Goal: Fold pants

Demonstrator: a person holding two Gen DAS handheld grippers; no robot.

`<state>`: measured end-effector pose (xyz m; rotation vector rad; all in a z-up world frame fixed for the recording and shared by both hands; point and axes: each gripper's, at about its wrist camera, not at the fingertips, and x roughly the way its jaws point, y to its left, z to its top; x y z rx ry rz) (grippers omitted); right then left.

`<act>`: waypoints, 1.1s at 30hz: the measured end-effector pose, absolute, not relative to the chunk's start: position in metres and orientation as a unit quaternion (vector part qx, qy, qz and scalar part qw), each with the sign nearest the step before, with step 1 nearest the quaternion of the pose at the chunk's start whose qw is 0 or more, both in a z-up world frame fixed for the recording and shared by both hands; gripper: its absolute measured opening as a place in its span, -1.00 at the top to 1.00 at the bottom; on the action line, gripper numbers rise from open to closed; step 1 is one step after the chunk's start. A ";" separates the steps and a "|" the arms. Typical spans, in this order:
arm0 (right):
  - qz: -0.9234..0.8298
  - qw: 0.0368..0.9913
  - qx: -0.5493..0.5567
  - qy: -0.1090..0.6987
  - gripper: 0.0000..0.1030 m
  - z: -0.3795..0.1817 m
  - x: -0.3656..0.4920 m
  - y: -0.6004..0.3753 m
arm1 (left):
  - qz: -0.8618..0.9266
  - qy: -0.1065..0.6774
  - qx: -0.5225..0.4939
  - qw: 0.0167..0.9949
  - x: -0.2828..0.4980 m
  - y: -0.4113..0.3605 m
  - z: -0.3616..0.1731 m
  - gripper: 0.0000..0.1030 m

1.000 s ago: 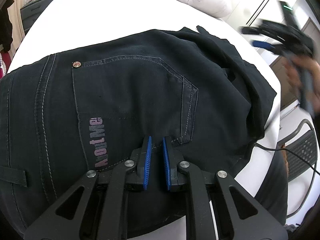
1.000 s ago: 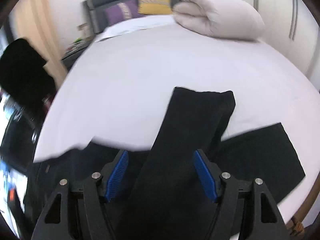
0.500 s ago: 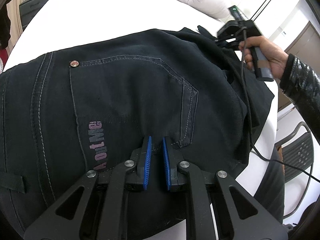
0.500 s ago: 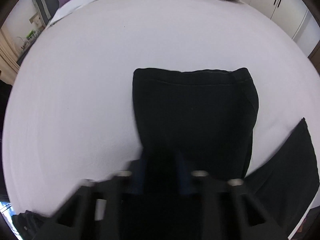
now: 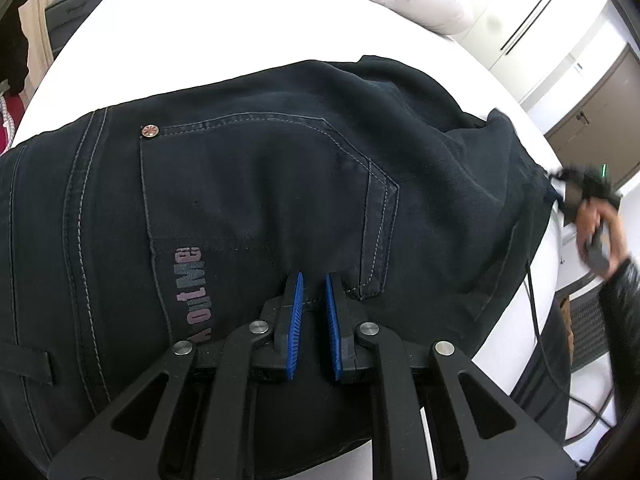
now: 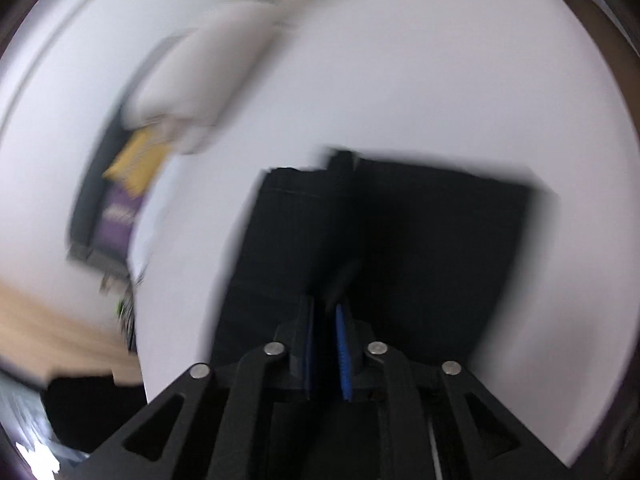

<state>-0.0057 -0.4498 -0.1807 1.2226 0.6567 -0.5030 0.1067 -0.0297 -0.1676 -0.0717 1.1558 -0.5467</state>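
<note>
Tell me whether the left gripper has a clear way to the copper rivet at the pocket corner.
Probably yes. The left gripper sits on the pants, and only flat denim lies between it and the rivet; nothing covers the rivet.

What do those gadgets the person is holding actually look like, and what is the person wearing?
Each gripper, left and right, is a black plastic frame with triangular cut-outs and round silver rivets, ending in two narrow fingers faced with ribbed blue pads. The right hand is bare, with a shiny black sleeve. A thin black cable trails below it.
</note>
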 end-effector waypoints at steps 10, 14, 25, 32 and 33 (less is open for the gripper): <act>-0.193 0.757 0.568 0.259 -0.42 -0.176 0.026 -0.454 | -0.236 0.549 -0.026 0.801 0.116 -0.050 -0.162 0.78; -0.192 0.746 0.584 0.257 0.26 -0.191 0.020 -0.509 | -0.233 0.550 -0.025 0.802 0.111 -0.053 -0.171 0.78; -0.234 0.780 0.544 0.202 0.92 -0.174 -0.045 -0.529 | -0.235 0.552 -0.033 0.800 0.112 -0.051 -0.176 0.77; -0.232 0.748 0.577 0.234 0.97 -0.201 -0.045 -0.542 | -0.240 0.551 -0.052 0.797 0.111 -0.032 -0.177 0.78; -0.229 0.745 0.583 0.229 0.96 -0.200 -0.044 -0.543 | -0.242 0.551 -0.054 0.797 0.111 -0.030 -0.177 0.78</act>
